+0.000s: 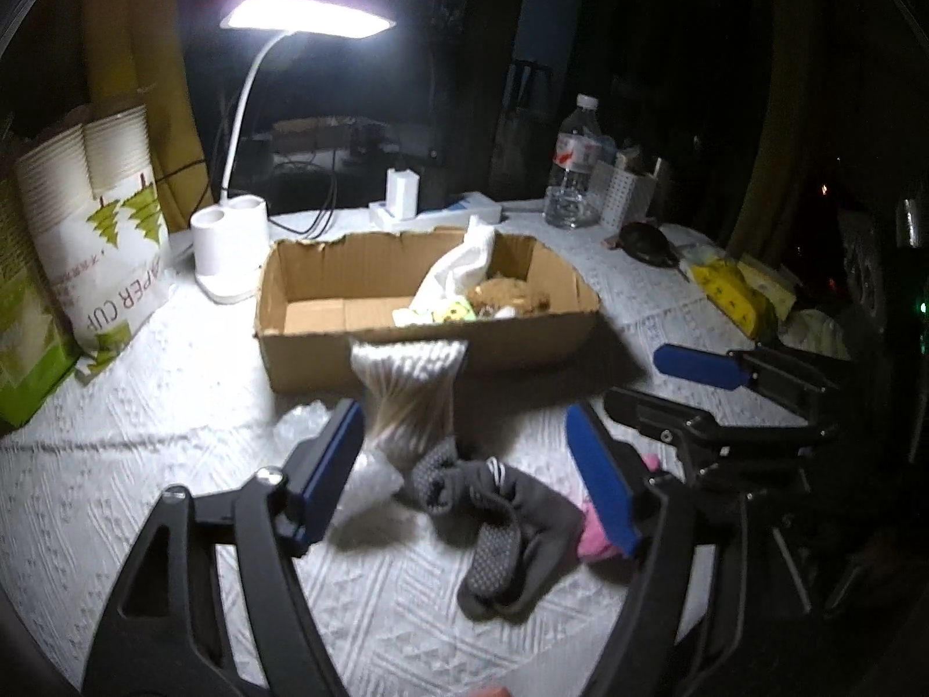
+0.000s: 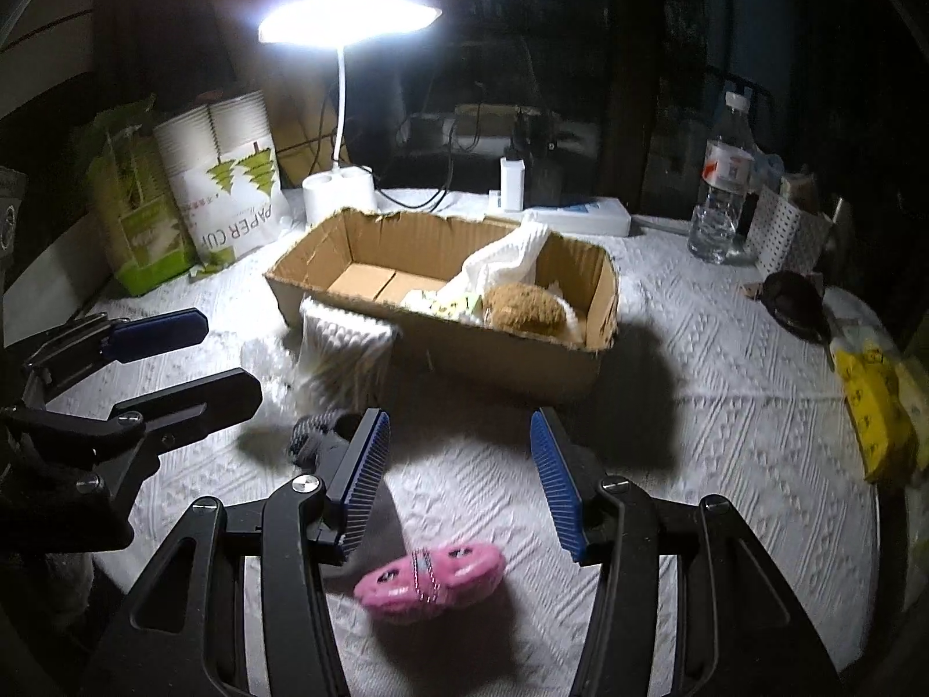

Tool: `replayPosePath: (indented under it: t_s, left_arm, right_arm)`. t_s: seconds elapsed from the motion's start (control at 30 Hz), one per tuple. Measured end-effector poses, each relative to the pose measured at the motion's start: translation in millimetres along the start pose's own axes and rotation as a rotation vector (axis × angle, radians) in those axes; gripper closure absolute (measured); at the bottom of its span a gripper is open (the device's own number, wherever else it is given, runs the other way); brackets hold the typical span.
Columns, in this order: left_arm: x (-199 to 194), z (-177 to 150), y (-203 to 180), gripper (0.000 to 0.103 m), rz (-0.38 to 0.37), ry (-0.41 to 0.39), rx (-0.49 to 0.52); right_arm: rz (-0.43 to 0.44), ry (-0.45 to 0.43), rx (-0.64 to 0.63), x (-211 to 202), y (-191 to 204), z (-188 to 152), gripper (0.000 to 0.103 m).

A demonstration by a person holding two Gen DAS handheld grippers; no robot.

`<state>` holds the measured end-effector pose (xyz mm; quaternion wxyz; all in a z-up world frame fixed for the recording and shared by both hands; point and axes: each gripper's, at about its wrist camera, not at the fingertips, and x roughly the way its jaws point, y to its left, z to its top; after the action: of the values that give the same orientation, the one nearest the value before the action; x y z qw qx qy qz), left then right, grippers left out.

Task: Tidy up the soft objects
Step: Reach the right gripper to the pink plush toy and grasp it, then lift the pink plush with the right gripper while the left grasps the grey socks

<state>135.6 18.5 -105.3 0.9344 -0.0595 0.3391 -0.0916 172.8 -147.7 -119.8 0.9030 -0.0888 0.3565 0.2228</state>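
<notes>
Left gripper: jaws apart, nothing held, above grey socks lying on the tabletop. Right gripper: jaws apart, empty, over a pink plush. Cardboard box beyond holds a white cloth and brown plush

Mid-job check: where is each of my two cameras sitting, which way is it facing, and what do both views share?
Left wrist: on the left gripper, angled down at the grey socks; its own open fingers show, the right gripper alongside.
Right wrist: on the right gripper, above the pink plush; left gripper at its left.
Shared: cardboard box, desk lamp, paper cups.
</notes>
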Motion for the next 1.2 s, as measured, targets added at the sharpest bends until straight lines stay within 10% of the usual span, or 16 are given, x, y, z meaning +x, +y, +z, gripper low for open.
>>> replayPosePath:
  t_s: [1.2]
  left_arm:
    - [62.1,-58.4,-21.3,0.029,0.027,0.210,0.030]
  right_arm:
    - [0.131,0.136,0.098,29.4,-15.2,-70.3,0.055]
